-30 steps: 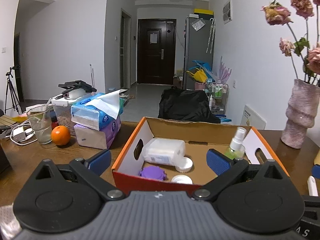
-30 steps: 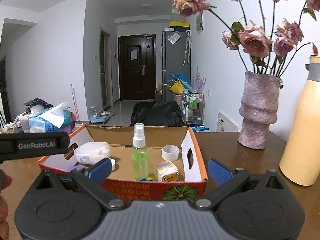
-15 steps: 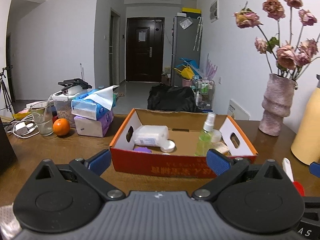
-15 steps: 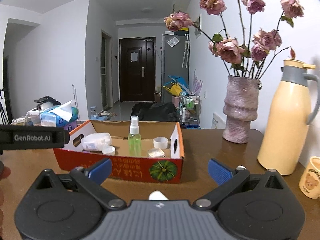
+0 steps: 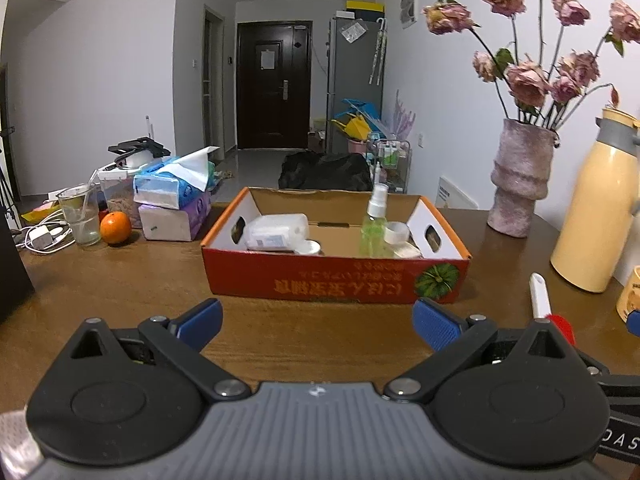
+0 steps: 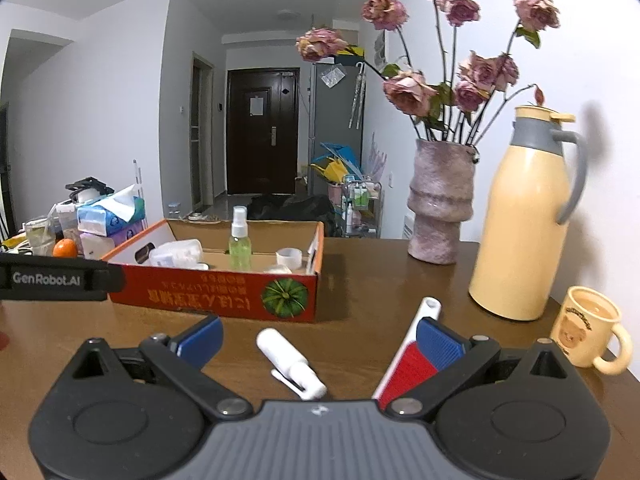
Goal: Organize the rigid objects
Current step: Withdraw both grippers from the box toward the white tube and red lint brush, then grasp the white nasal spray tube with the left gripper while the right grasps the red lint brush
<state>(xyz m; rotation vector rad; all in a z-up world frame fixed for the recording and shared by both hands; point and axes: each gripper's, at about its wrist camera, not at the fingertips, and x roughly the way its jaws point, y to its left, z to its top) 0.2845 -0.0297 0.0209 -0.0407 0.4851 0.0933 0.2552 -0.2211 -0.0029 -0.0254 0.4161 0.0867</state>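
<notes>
Brown wooden table (image 6: 360, 280) bearing cardboard box (image 6: 224, 292), vase (image 6: 440, 208), thermos (image 6: 520, 220), mug (image 6: 588, 328), white tube (image 6: 288, 360), orange (image 5: 115, 227).

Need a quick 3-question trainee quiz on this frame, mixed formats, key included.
1. True or false: the green spray bottle stands upright inside the cardboard box.
2. Which lies between the right gripper fingers? A. white tube B. orange C. mug
3. Fill in: both the right and the left gripper are ____.

Key: 1 true; 2 A; 3 open.
</notes>
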